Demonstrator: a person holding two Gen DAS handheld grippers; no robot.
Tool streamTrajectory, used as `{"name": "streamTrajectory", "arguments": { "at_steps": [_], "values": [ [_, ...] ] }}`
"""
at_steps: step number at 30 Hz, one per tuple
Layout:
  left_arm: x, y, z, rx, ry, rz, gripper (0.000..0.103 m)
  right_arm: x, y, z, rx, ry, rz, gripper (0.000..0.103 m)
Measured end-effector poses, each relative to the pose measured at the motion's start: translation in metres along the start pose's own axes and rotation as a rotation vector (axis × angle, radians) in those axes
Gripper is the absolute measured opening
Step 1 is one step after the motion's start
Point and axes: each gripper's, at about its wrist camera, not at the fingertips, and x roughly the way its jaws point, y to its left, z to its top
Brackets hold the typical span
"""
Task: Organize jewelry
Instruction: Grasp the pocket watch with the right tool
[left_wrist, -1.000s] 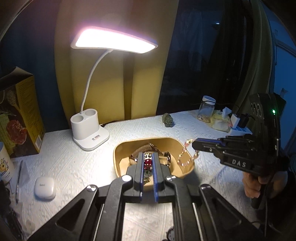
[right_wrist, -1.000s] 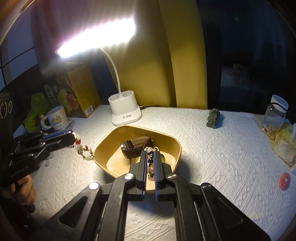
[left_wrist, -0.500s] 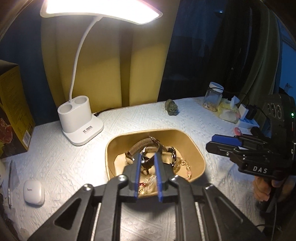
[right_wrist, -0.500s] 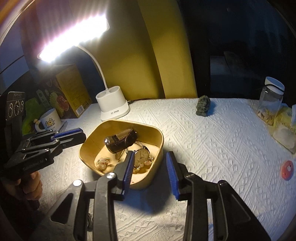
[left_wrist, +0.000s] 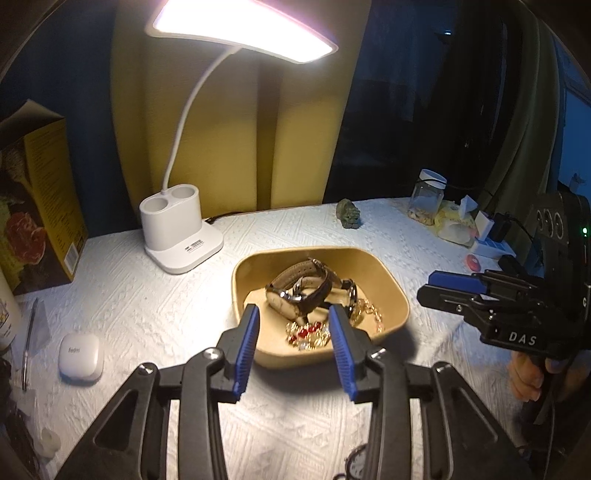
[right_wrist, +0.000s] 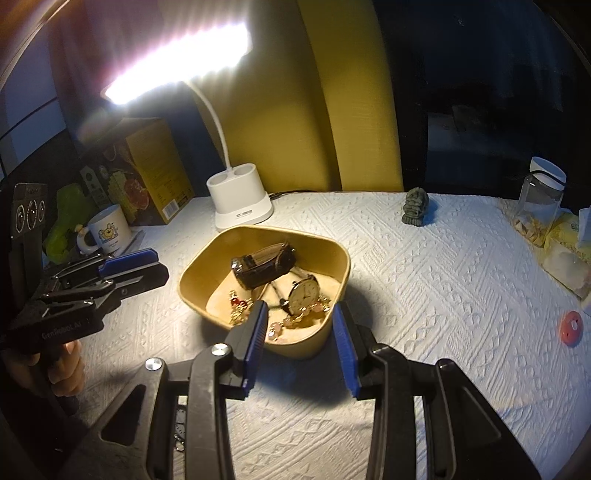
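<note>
While its blue-padded jaws are opening with nothing between them, the left gripper (left_wrist: 293, 343) hovers at the near rim of a tan tray (left_wrist: 397, 295). Opposite, the right gripper (right_wrist: 300, 341), lettered "DAS", holds nothing, jaws partly apart. Inside the tray a brown-strapped watch (left_wrist: 295, 291) lies with its strap running from near-left to far-right, beside a white-dialled watch (right_wrist: 303, 293) and gold bracelets (left_wrist: 308, 334). Nearby on the white tablecloth (left_wrist: 147, 302) sits an earbud case (left_wrist: 80, 356) marked "Redmi".

tan tray (left_wrist: 391, 291) | watches (left_wrist: 299, 291), gold-red bracelets (left_wrist: 308, 334) heaped inside
</note>
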Motion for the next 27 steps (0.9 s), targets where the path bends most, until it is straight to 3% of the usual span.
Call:
{"name": "streamTrajectory", "arguments": {
  "at_steps": [27],
  "values": [
    [-0.057, 0.031, -0.079, -0.086, -0.022, 0.007, 0.039, -0.005, 0.080, -0.062, -0.086, 0.081, 0.009, 0.040]
  ]
}}
